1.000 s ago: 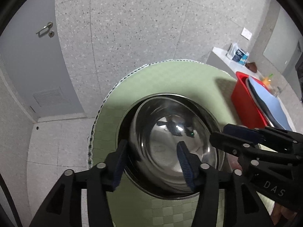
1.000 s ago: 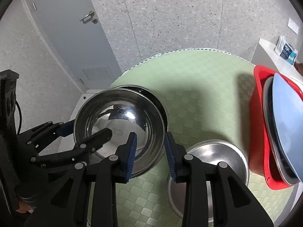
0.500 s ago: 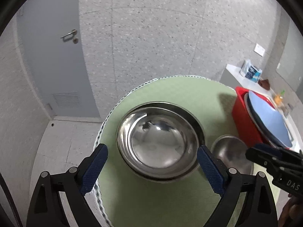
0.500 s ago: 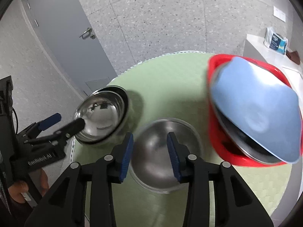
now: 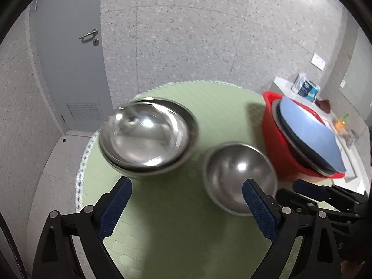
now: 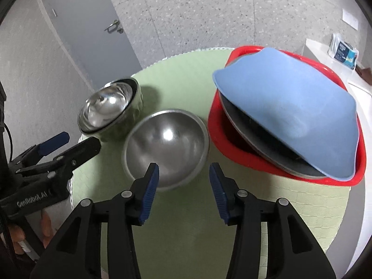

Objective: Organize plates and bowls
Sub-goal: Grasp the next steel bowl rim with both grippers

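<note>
Both grippers released: I centre my right gripper (image 6: pixel 183 179) on the single bowl's (image 6: pixel 166 145) near rim, left gripper (image 5: pixel 186 200) idle.

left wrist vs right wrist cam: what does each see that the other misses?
Only left wrist: an orange bottle on the counter behind the red tub, and the door's vent grille.
Only right wrist: the person's hand holding the left gripper, and its "GenRobot.AI" label.
Both: green round table, nested steel bowls, single steel bowl, blue plate in the tub, door handle. Both grippers open, empty.
</note>
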Available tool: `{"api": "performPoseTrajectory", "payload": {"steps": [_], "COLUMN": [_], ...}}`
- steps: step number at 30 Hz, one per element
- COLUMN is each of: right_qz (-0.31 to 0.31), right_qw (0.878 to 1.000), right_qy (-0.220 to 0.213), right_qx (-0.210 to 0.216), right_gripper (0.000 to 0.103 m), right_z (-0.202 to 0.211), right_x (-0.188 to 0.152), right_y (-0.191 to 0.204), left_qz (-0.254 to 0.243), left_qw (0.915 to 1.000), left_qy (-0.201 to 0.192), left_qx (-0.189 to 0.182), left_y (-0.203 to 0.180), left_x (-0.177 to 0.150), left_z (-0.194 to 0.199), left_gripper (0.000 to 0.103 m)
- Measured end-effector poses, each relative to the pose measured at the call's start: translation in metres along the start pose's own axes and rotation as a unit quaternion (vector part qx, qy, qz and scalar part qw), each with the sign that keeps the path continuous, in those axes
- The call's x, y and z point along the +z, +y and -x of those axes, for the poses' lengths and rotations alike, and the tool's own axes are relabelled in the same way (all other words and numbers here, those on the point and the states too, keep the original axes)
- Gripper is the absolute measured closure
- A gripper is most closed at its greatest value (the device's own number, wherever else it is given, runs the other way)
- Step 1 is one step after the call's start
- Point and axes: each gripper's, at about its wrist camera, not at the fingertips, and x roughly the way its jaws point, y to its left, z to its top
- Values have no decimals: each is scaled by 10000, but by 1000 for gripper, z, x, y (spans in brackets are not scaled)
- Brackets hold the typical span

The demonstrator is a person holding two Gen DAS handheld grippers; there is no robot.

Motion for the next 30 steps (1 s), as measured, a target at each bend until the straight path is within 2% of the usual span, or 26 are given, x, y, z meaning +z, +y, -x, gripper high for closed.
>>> {"api": "performPoseTrajectory", "payload": {"steps": [3,9,11,15,16,17,18,27,29,30], "right_qz": [8,-30,21,30,23,9,-4,-128,-134,-136], "right_qw": [10000,10000,10000,10000,10000,10000,10000,9994,9991,9990], "right_qy": [6,-22,-27,28,36,63,77,280,340,353], "right_qx": [13,-62,-71,-43,-49,-32,-16,184,224,240], "right_gripper": [56,54,53,53,53,53,53,55,68,71], "right_z": [-2,-4,-6,-13,-15,-17,-19,-40,-44,-45], "right_x": [-5,-7,-7,-7,-6,-6,-5,-3,-4,-4], "right_y": [-6,-18,-17,-18,-17,-18,-18,-18,-15,-15], "left_qz": [32,271,341,344,351,319,311,149,87,52], "left_qw": [9999,9981,9965,9942,9935,9926,9922,9922,9920,9917], "left_qy": [146,556,746,986,1045,1120,1144,1116,1120,1129], "left_qx": [-3,-83,-151,-248,-283,-331,-384,-542,-579,-617], "left_y": [-11,-11,-11,-11,-9,-9,-6,5,7,7], "left_x": [-4,8,11,14,15,17,20,35,36,38], "left_z": [-8,-41,-55,-80,-83,-89,-93,-107,-109,-110], "left_gripper": [11,22,34,49,56,69,73,74,76,77]}}
